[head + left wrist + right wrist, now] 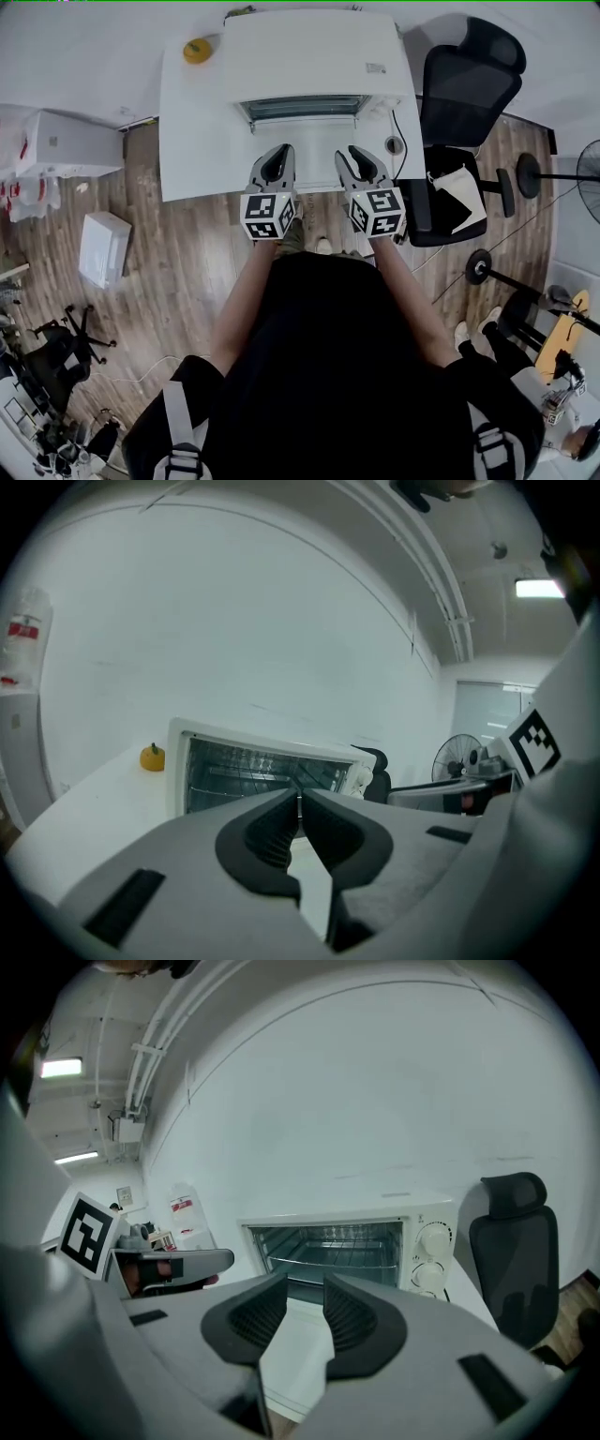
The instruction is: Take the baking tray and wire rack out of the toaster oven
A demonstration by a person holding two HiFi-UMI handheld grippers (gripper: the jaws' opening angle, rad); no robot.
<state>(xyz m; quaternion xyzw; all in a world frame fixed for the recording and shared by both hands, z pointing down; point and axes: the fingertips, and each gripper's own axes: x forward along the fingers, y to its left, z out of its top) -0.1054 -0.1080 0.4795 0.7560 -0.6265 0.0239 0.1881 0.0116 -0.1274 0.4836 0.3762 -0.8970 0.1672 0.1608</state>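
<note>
A white toaster oven (309, 52) stands at the back of the white table (197, 141), its door (305, 123) folded down toward me. Inside the cavity a wire rack (328, 1246) (253, 769) shows as thin metal bars; I cannot pick out a baking tray apart from it. My left gripper (278, 152) (300, 797) hovers in front of the door's left half, jaws pressed together with nothing between them. My right gripper (354, 152) (305, 1286) hovers in front of the door's right half, jaws apart with a clear gap and nothing in it. Neither touches the oven.
A small orange fruit-like thing (197, 50) (152, 757) sits on the table left of the oven. The oven's knobs (434, 1241) are on its right side, with a cord (398, 136) beside it. A black office chair (464, 94) stands right of the table. White boxes (103, 246) lie on the floor at left.
</note>
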